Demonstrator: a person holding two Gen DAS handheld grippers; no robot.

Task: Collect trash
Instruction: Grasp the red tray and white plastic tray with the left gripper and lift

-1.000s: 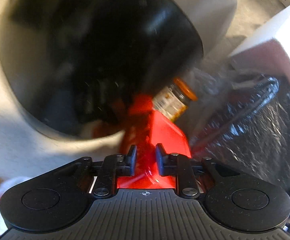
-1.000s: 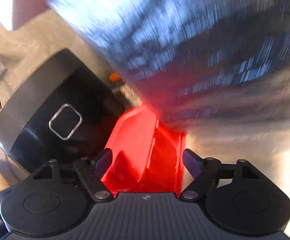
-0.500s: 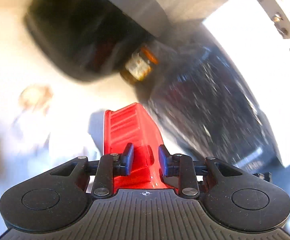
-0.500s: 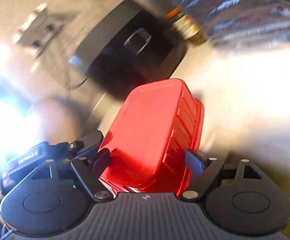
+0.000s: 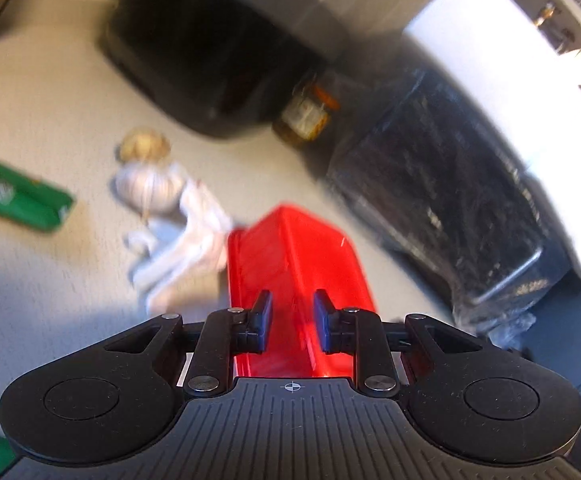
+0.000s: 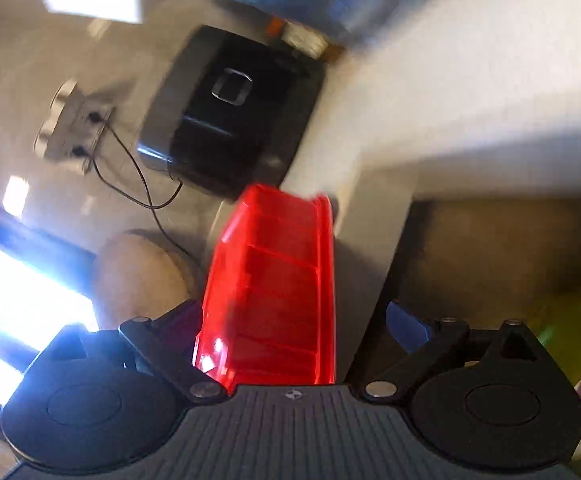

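Lying at 10 o'clock of the left gripper (image 5: 292, 322), whose closing jaws straddle the red plastic dustpan (image 5: 290, 272), the crumpled white tissue (image 5: 178, 248) rests on the desk (image 5: 50, 120); right gripper (image 6: 294, 320) is opening beside the pan.

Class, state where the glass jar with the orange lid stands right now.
In the left wrist view the jar sits upper centre on the counter, between the black appliance and the black bin bag.

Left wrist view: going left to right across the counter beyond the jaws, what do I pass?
Green packet → white crumpled wrapper → red dustpan → black bag-lined bin → white box. The black appliance and the jar sit farther back, overlapping this order.
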